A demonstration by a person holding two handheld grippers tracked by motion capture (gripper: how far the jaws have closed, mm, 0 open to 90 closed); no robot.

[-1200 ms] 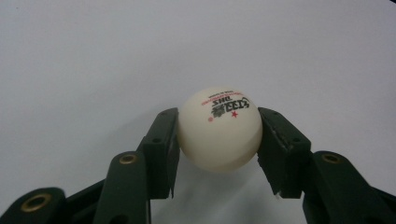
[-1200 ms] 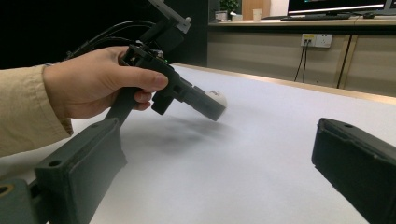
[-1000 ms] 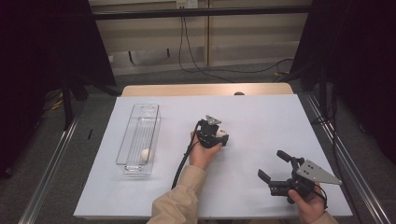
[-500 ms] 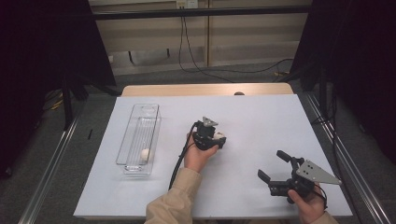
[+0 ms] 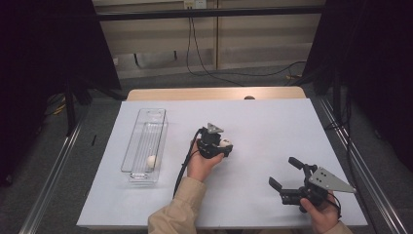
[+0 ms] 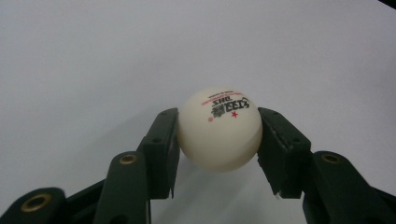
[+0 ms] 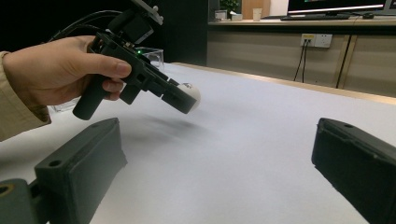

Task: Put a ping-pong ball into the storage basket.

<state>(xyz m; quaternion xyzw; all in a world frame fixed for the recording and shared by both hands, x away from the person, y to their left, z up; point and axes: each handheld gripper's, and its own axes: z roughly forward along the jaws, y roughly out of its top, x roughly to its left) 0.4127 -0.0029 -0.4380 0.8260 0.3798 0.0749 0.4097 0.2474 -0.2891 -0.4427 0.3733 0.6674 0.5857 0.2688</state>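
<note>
Above table [image 5: 272, 126], ball [image 6: 219, 128] underside apparently hidden, jaws closed

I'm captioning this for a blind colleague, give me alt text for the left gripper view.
A white ping-pong ball with black and red print is clamped in the left gripper, one black jaw on each side. Behind it lies the plain white table.
</note>
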